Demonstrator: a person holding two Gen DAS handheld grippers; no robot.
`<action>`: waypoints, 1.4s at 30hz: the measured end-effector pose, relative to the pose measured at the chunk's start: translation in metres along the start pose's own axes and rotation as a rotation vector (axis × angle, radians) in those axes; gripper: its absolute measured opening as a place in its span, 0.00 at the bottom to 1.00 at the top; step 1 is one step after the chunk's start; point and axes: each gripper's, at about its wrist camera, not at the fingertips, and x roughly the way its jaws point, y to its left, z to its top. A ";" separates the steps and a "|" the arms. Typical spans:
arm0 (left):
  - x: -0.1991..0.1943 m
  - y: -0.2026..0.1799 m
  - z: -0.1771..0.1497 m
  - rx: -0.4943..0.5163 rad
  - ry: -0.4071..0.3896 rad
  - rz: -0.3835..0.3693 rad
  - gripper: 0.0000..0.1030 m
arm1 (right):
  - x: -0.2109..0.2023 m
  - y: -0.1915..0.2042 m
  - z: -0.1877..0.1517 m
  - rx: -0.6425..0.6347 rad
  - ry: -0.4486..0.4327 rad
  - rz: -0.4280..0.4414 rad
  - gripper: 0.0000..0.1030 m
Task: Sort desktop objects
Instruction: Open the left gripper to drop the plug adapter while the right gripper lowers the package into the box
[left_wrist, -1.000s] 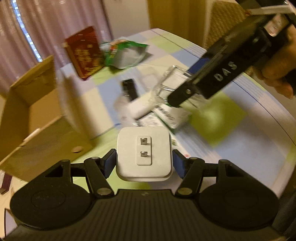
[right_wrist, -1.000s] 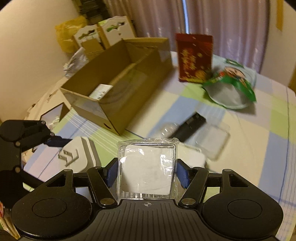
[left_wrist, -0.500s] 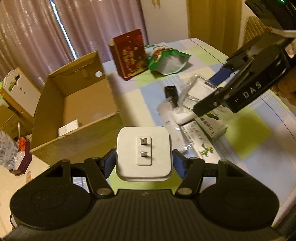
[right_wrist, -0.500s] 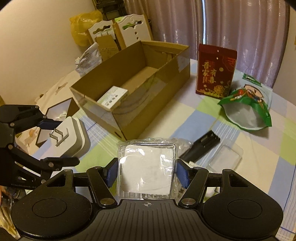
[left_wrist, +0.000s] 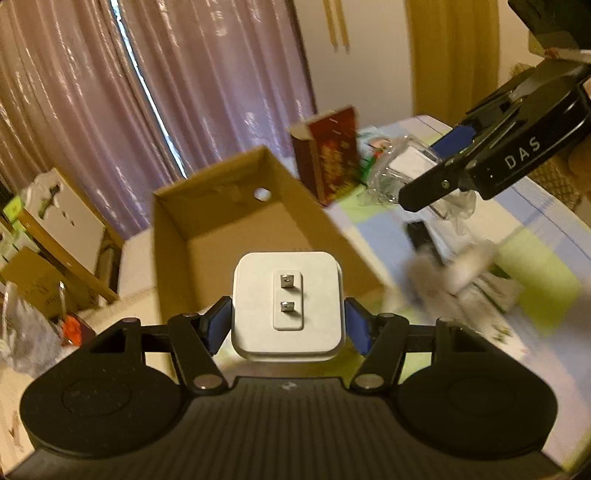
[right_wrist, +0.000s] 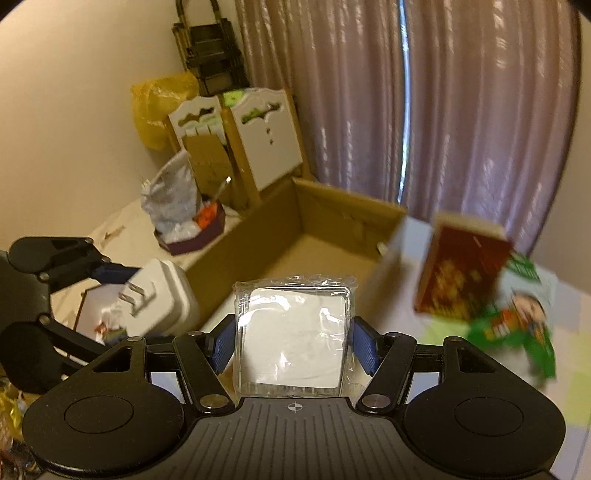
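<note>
**Both grippers loaded in front of the open box**

While my left wrist camera looks forward, much of the right side of its picture is smeared, so the pale things lying on the checked tablecloth (left_wrist: 532, 273) are beyond my telling. My left gripper (left_wrist: 287, 325) has its jaws clamped on the sides of a white plug adapter (left_wrist: 287, 304), its two metal prongs facing the lens. Behind it stands the open cardboard box (left_wrist: 236, 221), whose floor I see only in part. Beside the box is a red carton (left_wrist: 332, 155), its print too blurred to read. At upper right my right gripper (left_wrist: 436, 166) carries the letters "DAS" and holds a clear plastic packet (left_wrist: 406, 162).

From the right wrist camera, the right gripper (right_wrist: 293, 343) is closed on that packet (right_wrist: 293, 332), a white pad inside shiny wrap, which hides the near wall of the box (right_wrist: 325, 229). At left, the left gripper (right_wrist: 110, 295) holds the adapter (right_wrist: 159, 295) just outside the box's near corner. The carton (right_wrist: 461, 273) and a green snack bag (right_wrist: 517, 325) are blurred, with purple curtains (right_wrist: 461, 92) behind.
</note>
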 end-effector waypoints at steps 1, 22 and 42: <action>0.002 0.010 0.003 0.002 -0.006 0.006 0.58 | 0.009 0.003 0.009 -0.004 -0.001 0.004 0.62; 0.134 0.065 0.024 0.105 0.099 0.000 0.59 | 0.206 -0.032 0.075 -0.072 0.188 -0.083 0.62; 0.160 0.061 0.012 0.142 0.140 -0.010 0.62 | 0.248 -0.042 0.070 -0.110 0.279 -0.088 0.62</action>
